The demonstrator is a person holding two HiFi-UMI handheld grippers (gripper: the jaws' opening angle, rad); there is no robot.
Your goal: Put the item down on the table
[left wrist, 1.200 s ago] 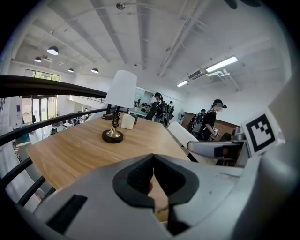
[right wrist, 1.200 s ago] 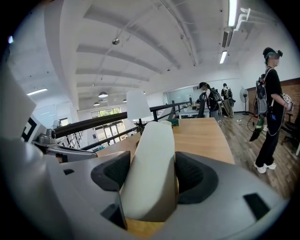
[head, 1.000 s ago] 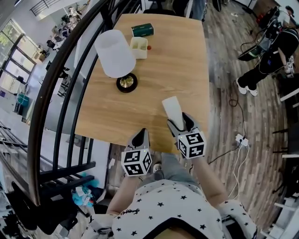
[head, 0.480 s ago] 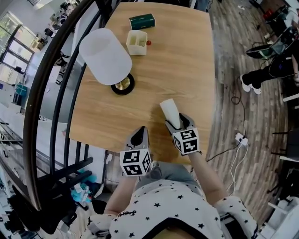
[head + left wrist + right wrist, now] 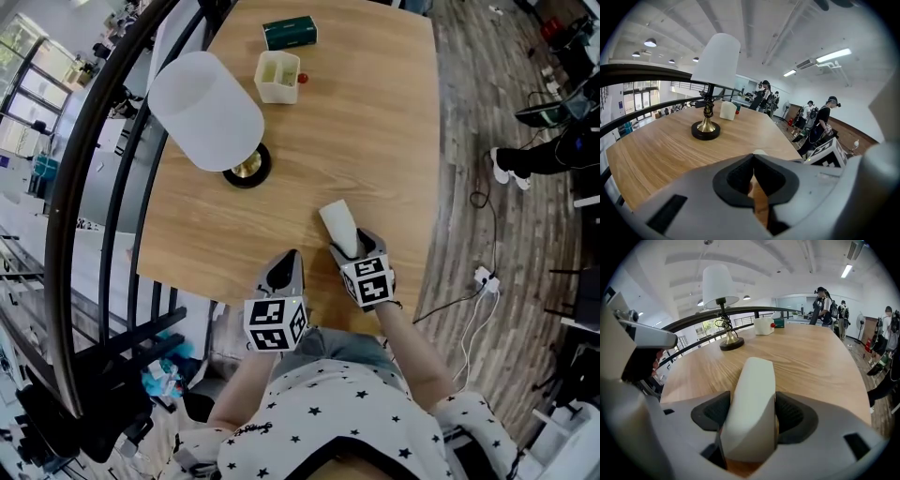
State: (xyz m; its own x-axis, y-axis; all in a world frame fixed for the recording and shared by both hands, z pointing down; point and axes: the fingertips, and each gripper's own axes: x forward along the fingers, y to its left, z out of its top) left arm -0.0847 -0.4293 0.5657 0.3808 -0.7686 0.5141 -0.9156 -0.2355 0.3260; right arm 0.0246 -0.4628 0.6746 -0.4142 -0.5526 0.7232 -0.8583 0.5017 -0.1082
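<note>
A white oblong item sticks out forward between the jaws of my right gripper, which is shut on it. In the head view the white item points away from me over the wooden table near its front edge, with the right gripper behind it. My left gripper sits to the left at the table's front edge. In the left gripper view its jaws meet with nothing between them.
A table lamp with a white shade and round black base stands left of centre. At the far end are a small cream box, a red bit and a dark green box. A black railing runs along the table's left side.
The head view has shifted, so the table sits higher in the frame. Both grippers keep their places at the front edge, and the white item stays in the right gripper.
</note>
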